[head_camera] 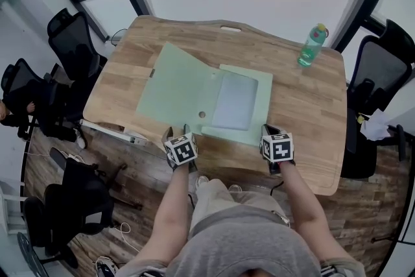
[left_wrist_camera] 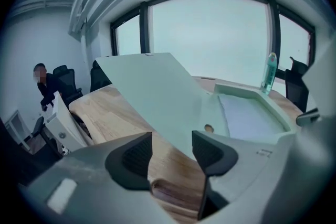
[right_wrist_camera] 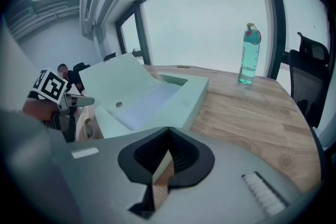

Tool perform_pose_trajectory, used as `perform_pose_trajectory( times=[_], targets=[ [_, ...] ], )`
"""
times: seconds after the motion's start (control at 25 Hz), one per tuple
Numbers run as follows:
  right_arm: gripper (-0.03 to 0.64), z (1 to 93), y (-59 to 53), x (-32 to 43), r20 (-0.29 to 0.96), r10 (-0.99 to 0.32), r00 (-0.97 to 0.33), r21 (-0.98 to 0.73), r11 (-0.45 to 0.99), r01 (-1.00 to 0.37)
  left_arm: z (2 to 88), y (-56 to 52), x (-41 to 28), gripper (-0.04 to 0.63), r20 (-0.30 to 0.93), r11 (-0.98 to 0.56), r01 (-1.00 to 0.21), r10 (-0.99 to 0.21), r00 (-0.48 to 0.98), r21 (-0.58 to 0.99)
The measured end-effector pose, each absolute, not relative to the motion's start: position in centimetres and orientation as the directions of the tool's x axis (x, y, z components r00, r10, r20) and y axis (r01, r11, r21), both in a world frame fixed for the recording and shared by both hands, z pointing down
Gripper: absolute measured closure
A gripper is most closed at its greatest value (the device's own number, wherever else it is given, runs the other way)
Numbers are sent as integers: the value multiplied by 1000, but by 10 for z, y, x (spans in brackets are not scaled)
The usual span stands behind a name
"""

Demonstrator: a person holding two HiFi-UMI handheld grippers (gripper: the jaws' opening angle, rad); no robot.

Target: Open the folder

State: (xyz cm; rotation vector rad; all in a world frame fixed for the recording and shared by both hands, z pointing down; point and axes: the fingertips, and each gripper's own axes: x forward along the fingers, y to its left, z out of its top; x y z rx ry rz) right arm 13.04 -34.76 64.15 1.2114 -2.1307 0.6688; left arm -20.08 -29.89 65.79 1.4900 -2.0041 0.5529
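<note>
A pale green folder (head_camera: 175,84) lies open on the wooden table (head_camera: 305,107). Its cover (left_wrist_camera: 152,92) stands raised and tilted to the left, and white sheets (head_camera: 235,102) lie in the base. My left gripper (head_camera: 185,133) is at the folder's near left edge with its jaws open. In the left gripper view (left_wrist_camera: 172,152) the cover's lower edge runs just behind the gap and neither pad touches it. My right gripper (head_camera: 268,131) is at the near right corner. Seen up close (right_wrist_camera: 167,157), its pads are shut on a thin green edge of the folder (right_wrist_camera: 157,97).
A teal water bottle (head_camera: 312,45) stands upright at the table's far right, also in the right gripper view (right_wrist_camera: 248,60). Black office chairs (head_camera: 74,36) stand left and right (head_camera: 382,55) of the table. A person (left_wrist_camera: 44,86) sits far left. The table's near edge is just under both grippers.
</note>
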Motion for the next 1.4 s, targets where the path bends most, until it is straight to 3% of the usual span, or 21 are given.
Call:
perform_pose_trajectory(
  times=[0.28,0.68,1.4],
  targets=[
    [615,614,-304,106,608,-643,-465,-181,458,-870,611,-287,-159,397,567,155,-985,-819,-84,79],
    [615,554,-200,68,458,-738,-496,-247,430,-868,569,-205,-100,571,502,-111,-981,-846,178,160],
    [615,501,-31,31,354,-803,-479,-238,418,-877,517,-45,-92,591,435,-333,-914,-804,405,233]
  ],
)
